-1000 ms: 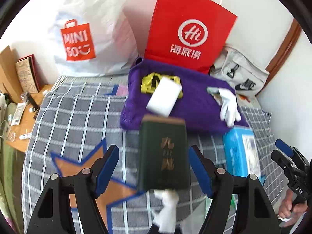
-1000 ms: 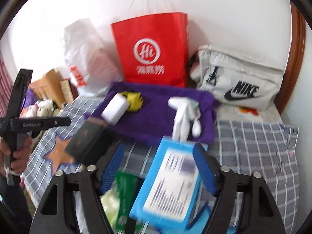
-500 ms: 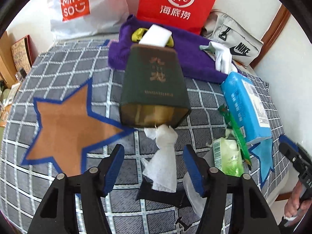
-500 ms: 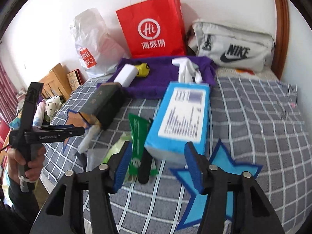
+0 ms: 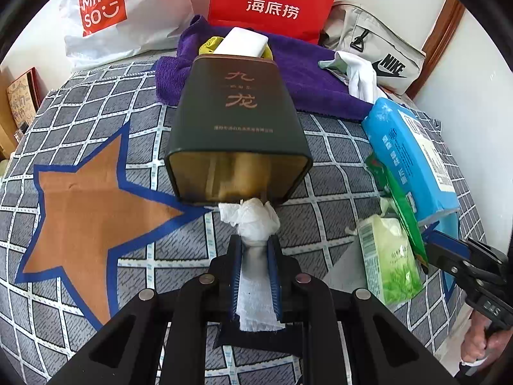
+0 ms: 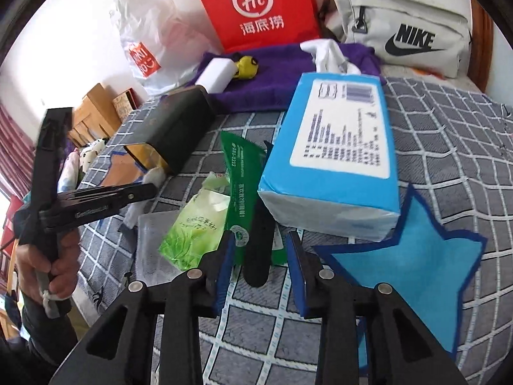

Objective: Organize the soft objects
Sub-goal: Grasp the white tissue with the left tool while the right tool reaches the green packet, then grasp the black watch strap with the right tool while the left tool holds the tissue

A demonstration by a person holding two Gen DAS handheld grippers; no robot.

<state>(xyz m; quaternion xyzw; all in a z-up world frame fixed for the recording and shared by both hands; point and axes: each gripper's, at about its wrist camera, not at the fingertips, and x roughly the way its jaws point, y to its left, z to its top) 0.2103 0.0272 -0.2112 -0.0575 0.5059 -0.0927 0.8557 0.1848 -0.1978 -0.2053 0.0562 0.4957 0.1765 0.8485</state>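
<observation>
The left gripper (image 5: 255, 250) has just been closing and its jaws now pinch the crumpled white paper tissue (image 5: 255, 224), which lies on the grey checked bedspread (image 5: 105, 96) with its long axis running away from the jaws, its far end at the mouth of the dark green rectangular tin (image 5: 235, 109) lying on its side, mouth toward the camera. To do this well, I judge the pull should go straight back along that axis, slowly, so the soft paper neither tears nor drags the tin. The right gripper (image 6: 259, 256) has also been closing, its jaws part open and flanking a black stick-like object (image 6: 258, 247) and green foil sachet (image 6: 240, 199), touching neither pad.
</observation>
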